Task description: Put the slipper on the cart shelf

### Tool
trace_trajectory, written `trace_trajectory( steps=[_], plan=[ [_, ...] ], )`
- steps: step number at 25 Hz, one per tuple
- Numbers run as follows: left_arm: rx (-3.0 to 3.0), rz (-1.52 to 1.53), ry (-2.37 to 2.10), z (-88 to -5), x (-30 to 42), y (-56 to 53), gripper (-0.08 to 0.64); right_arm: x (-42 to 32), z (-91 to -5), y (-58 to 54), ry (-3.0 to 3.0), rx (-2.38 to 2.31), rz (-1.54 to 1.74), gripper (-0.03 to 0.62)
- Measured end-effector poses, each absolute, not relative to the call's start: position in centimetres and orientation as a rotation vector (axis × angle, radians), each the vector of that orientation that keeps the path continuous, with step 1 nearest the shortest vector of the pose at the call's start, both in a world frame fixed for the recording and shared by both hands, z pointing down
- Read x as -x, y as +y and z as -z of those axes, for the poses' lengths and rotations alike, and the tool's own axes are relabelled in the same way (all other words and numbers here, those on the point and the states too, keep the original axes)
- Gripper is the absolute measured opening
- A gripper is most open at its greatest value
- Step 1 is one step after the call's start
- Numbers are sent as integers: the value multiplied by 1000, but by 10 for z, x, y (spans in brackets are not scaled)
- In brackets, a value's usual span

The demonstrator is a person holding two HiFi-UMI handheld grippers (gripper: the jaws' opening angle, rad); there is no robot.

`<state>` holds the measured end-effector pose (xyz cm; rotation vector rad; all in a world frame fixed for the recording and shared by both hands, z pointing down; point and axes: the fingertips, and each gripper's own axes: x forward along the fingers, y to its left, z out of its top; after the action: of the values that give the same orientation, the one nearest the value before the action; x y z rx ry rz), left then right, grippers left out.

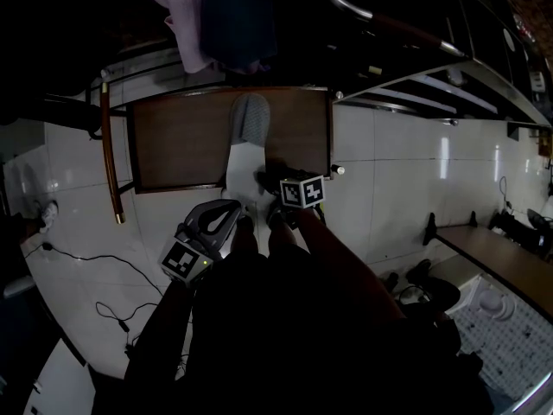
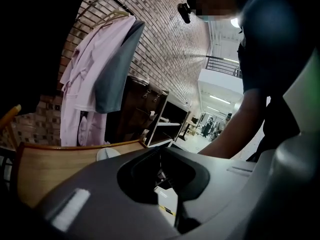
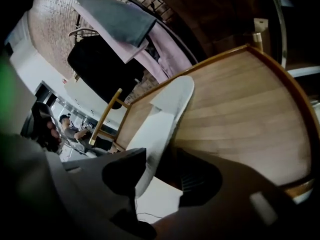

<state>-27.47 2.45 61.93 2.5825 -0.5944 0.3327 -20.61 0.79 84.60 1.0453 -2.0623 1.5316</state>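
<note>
A white slipper [image 1: 246,137] lies lengthwise on the brown wooden cart shelf [image 1: 181,141], its heel end sticking out over the front edge. My right gripper [image 1: 271,182] stands at that heel end. In the right gripper view the slipper [image 3: 167,114] runs between the jaws of the right gripper [image 3: 160,169], which stand open with a gap beside its edge. My left gripper [image 1: 242,220] hangs just in front of the shelf, left of the slipper, its jaws together on nothing. In the left gripper view the slipper's tip [image 2: 107,154] peeks over the left gripper [image 2: 160,156].
Pink and grey clothes [image 1: 207,15] hang behind the cart. A wooden chair rail [image 1: 108,145] stands left of the shelf [image 3: 240,109]. A metal rack [image 1: 449,85] rises at the right, with a table [image 1: 492,258] below it. Cables [image 1: 104,301] trail across the white tile floor.
</note>
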Motion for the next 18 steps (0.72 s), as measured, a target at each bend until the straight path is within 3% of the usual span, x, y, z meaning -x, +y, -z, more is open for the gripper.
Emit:
trace_trajectory(
  steps=[12,18],
  plan=[
    [-2557,-331,-609,-622,279,19,8,239,-852,4,-2023,-834,-1735,187],
    [-2552,-335,-619,-623,285,19,8,240,-848,1,-2018,-847,-1828,78]
  ],
)
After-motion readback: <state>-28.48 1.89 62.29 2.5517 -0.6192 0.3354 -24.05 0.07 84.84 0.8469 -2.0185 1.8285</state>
